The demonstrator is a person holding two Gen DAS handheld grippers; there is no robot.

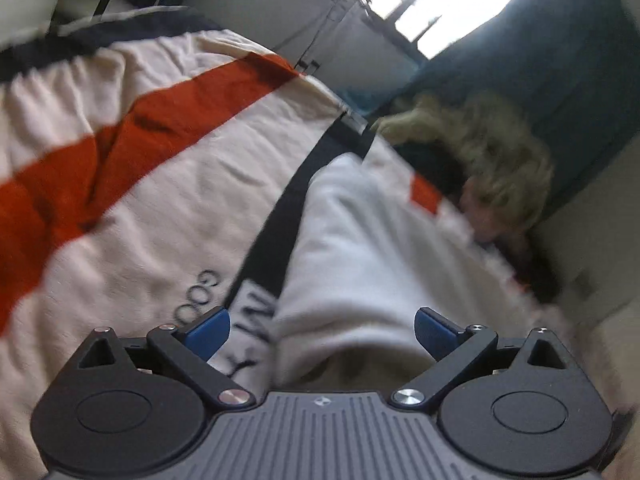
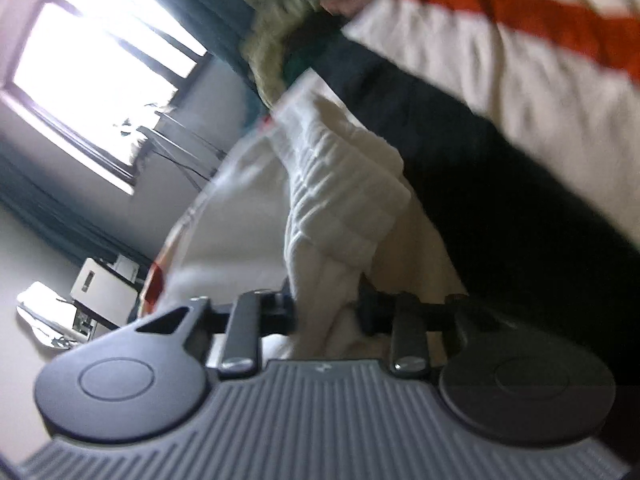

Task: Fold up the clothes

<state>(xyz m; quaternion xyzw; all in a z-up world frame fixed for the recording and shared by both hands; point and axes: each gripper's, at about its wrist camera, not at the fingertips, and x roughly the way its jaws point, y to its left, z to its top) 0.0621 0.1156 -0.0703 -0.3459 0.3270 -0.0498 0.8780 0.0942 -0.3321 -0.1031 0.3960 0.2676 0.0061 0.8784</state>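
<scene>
A cream sweater (image 1: 160, 184) with a red-orange stripe, navy bands and dark lettering fills the left wrist view. My left gripper (image 1: 322, 334) is open just above it, blue fingertips (image 1: 208, 334) wide apart, with a folded cream part between them. In the right wrist view my right gripper (image 2: 326, 312) is shut on a ribbed cream fold (image 2: 340, 200) of the same sweater (image 2: 520, 60), which hangs bunched from the jaws. The view is tilted and blurred.
A fluffy yellow-green item (image 1: 492, 148) lies beyond the sweater, also in the right wrist view (image 2: 288, 4). A bright window (image 2: 92, 68) with dark blue curtains (image 1: 560, 80) is behind. A white box (image 2: 104, 284) stands by the wall.
</scene>
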